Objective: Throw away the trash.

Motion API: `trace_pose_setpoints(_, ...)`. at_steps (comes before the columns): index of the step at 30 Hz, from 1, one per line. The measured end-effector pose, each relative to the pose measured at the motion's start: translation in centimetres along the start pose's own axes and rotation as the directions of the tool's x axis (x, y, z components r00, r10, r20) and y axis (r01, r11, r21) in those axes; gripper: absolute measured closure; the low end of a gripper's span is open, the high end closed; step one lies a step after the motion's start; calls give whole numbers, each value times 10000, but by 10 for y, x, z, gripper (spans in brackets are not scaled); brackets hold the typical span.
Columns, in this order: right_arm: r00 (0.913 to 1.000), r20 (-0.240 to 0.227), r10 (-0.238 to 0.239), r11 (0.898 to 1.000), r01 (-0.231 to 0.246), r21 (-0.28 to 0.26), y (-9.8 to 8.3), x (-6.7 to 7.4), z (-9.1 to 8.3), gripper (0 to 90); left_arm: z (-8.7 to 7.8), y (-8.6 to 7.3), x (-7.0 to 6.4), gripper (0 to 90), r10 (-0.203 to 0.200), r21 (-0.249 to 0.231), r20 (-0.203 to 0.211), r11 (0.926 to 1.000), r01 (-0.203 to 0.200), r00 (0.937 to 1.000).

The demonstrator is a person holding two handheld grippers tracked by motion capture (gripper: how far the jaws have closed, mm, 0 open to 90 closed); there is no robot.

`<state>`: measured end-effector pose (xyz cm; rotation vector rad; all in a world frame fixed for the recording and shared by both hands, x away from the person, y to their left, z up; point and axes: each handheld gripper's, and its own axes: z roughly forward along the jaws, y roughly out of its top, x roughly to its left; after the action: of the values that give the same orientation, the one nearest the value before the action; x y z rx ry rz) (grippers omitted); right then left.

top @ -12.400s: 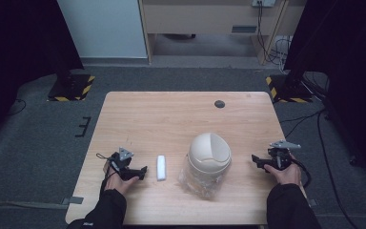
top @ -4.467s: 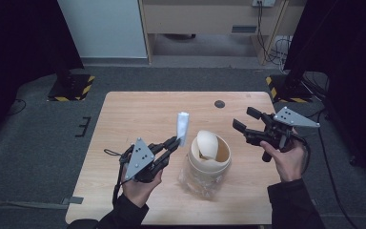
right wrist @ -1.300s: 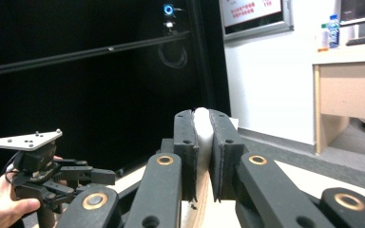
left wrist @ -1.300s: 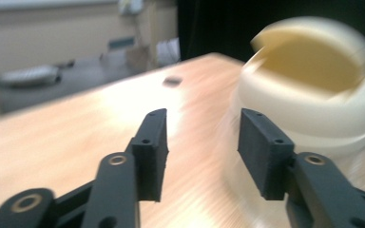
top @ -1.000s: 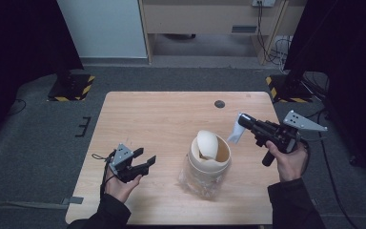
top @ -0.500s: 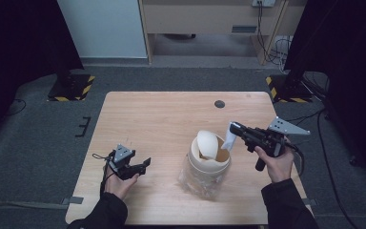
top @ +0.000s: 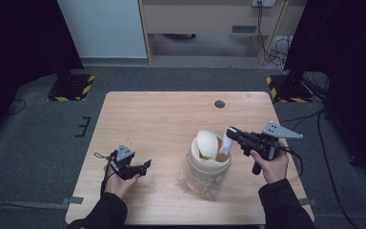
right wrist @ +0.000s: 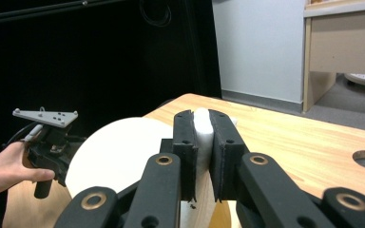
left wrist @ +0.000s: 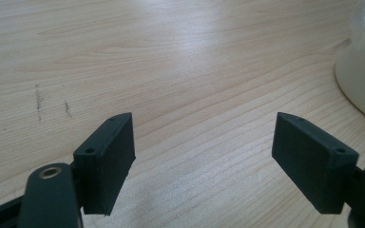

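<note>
You passed the white tube (top: 228, 138) from left gripper (top: 143, 167) to right gripper (top: 232, 133); it has come down to the bin (top: 208, 162) rim. Left gripper returned near the tabletop's (top: 162, 119) front-left, jaws apart.

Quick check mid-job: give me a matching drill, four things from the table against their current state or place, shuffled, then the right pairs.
Things:
1. left tongs
2. right tongs
3. white tube
4. swing lid

States:
A. tilted open on the bin
B. pinched above the bin's opening
C. open, low over bare table
D. shut on something white

Pairs: 1-C, 2-D, 3-B, 4-A
</note>
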<state>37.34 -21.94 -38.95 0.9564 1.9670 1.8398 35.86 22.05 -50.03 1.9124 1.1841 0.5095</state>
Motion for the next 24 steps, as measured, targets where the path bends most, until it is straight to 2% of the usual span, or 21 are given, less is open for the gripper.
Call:
trace_pose_setpoints(10,9999,62,-120,9993,118,365,-7,2,6,822,0,0,0,217,34,37,27,10000,-35,10000)
trace_pose_setpoints(14,10000,66,-30,9990,27,436,-11,3,8,821,0,0,0,217,29,48,30,10000,-29,10000)
trace_pose_setpoints(24,10000,96,-5,9939,-6,1103,-23,5,13,794,0,0,0,217,52,52,34,10000,-52,10000)
